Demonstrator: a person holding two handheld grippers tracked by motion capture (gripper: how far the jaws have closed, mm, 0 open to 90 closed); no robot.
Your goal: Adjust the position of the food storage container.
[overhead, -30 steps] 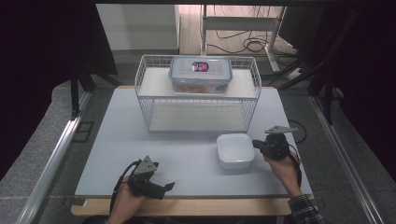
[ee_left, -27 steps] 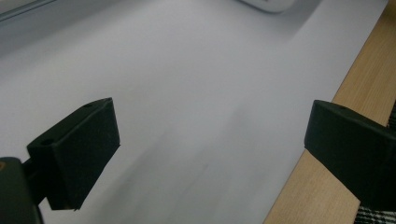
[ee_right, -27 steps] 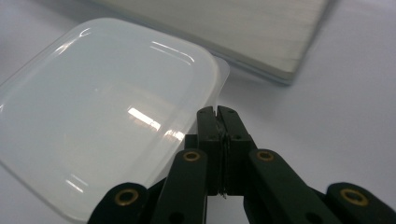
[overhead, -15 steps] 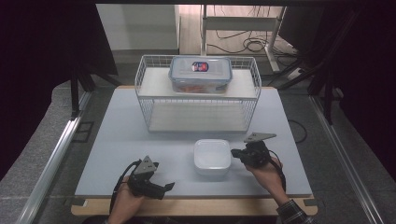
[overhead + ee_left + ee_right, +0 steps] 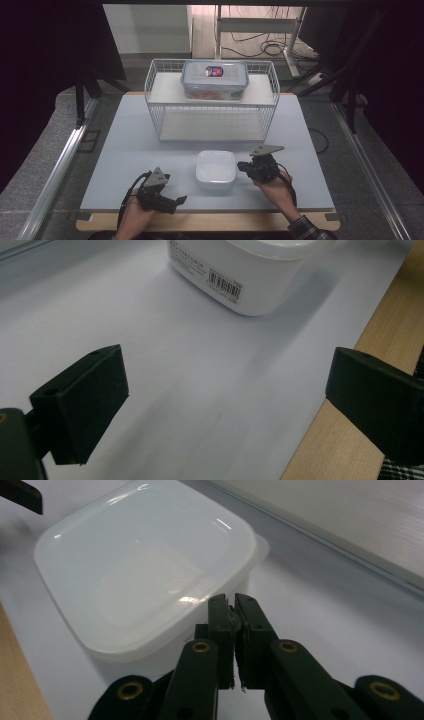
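Sliding step: right tongs (image 5: 234,605) clenched on white container (image 5: 215,168) rim, jaws just easing, left tongs (image 5: 172,201) released near front edge; next, let go

White lidded tub (image 5: 216,169) sits on the desk (image 5: 125,150), just left of the right claw (image 5: 242,165); the claw's tips reach the tub's right edge, jaws nearly together. Left claw (image 5: 181,199) lies low near the desk's front edge, tub up and to its right, apart from it; its jaw spread can't be made out here. Beyond both claws stands a white wire rack (image 5: 272,90), with a clear blue-rimmed container (image 5: 215,80) on its upper shelf
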